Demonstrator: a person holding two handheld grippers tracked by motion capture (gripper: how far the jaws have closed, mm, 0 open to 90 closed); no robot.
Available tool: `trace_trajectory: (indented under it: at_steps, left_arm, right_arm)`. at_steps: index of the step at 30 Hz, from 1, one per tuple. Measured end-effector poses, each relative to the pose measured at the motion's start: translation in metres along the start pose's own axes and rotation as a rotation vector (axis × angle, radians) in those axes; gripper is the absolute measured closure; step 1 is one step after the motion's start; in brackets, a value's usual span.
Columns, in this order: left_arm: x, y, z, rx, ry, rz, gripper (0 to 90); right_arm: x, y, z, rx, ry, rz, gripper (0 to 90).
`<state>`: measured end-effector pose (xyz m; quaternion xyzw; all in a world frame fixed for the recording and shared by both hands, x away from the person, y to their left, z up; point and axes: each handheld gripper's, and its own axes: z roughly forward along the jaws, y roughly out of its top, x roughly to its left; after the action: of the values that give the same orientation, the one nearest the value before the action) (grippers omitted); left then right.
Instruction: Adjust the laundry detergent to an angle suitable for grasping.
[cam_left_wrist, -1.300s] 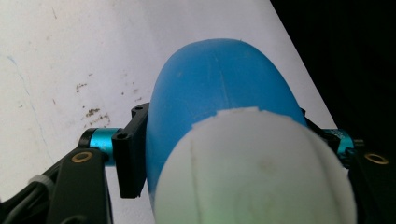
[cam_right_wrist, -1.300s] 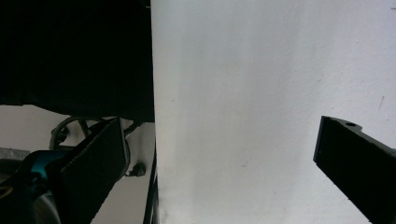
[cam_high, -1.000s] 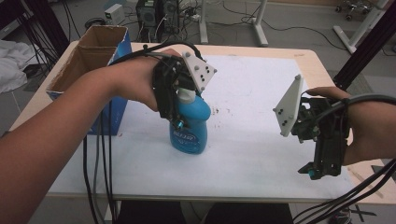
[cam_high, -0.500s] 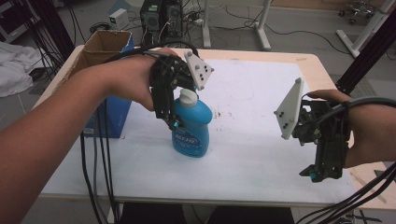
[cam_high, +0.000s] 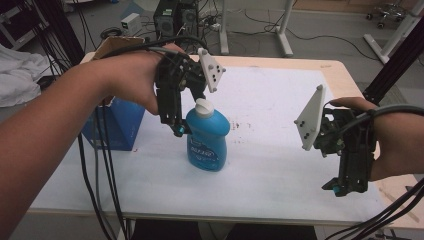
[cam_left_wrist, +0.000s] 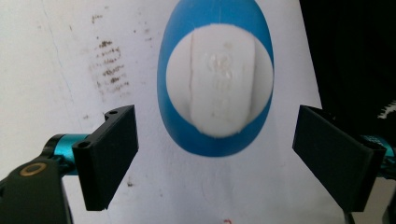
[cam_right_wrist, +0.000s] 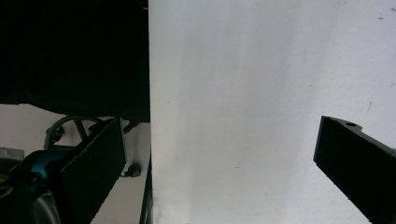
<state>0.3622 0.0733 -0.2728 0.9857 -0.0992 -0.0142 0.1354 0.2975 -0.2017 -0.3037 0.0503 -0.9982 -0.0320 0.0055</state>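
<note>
Cardboard box (cam_high: 117, 45) and a blue container (cam_high: 116, 125) sit at the left end of the white-topped table (cam_high: 270, 165), partly hidden behind the person's left forearm. Just right of them, the left gripper (cam_high: 181, 131) hangs at the shoulder of a blue bottle (cam_high: 207, 137), its tip beside the bottle's upper left side. The bottle stands upright near the middle of the table, its white cap (cam_high: 204, 106) on top. Seen from the left gripper view, the left gripper (cam_left_wrist: 215, 158) looks straight down on the blue bottle (cam_left_wrist: 215, 88) and its white cap (cam_left_wrist: 219, 79); the jaws have just been opening and stand apart on either side, released, with clear gaps between each pad and the bottle. Faint brown smudges (cam_left_wrist: 109, 63) mark the sheet beside it. Farther right, well apart from the bottle, the right gripper (cam_high: 345, 189) points down over the table's near right corner. In the right gripper view its jaws (cam_right_wrist: 219, 168) stand wide, released, with bare white surface between them.
</note>
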Motion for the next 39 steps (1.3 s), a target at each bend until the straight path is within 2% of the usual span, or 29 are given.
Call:
trace_trajectory:
  at_steps: [9, 11, 16, 21, 29, 36, 39]
  left_arm:
    - [0.000, -0.008, -0.014, 0.058, 0.012, -0.071, 9.5]
    - [0.001, -0.010, -0.017, 0.080, 0.020, -0.089, 6.5]
    - [0.001, -0.015, -0.023, 0.103, 0.017, -0.122, 6.4]
    - [0.002, -0.019, -0.028, 0.128, 0.038, -0.147, 3.4]
    - [0.006, -0.026, -0.027, 0.154, 0.025, -0.190, 1.7]
    - [0.013, -0.030, -0.026, 0.168, 0.033, -0.208, 1.7]
    - [0.017, -0.033, -0.024, 0.183, 0.025, -0.229, 1.7]
  right_arm:
    - [-0.004, 0.003, -0.001, -0.002, 0.006, -0.010, 1.8]
    - [-0.006, 0.004, -0.001, -0.005, 0.005, -0.010, 1.8]
    - [-0.010, 0.005, -0.002, -0.005, 0.009, -0.015, 1.8]
    - [-0.014, 0.006, -0.005, -0.004, 0.012, -0.017, 1.8]
    - [-0.029, 0.016, -0.014, 0.000, 0.021, -0.025, 1.8]
    - [-0.034, 0.029, -0.016, 0.013, 0.034, -0.047, 1.8]
    - [-0.033, 0.036, -0.017, 0.028, 0.040, -0.060, 1.8]
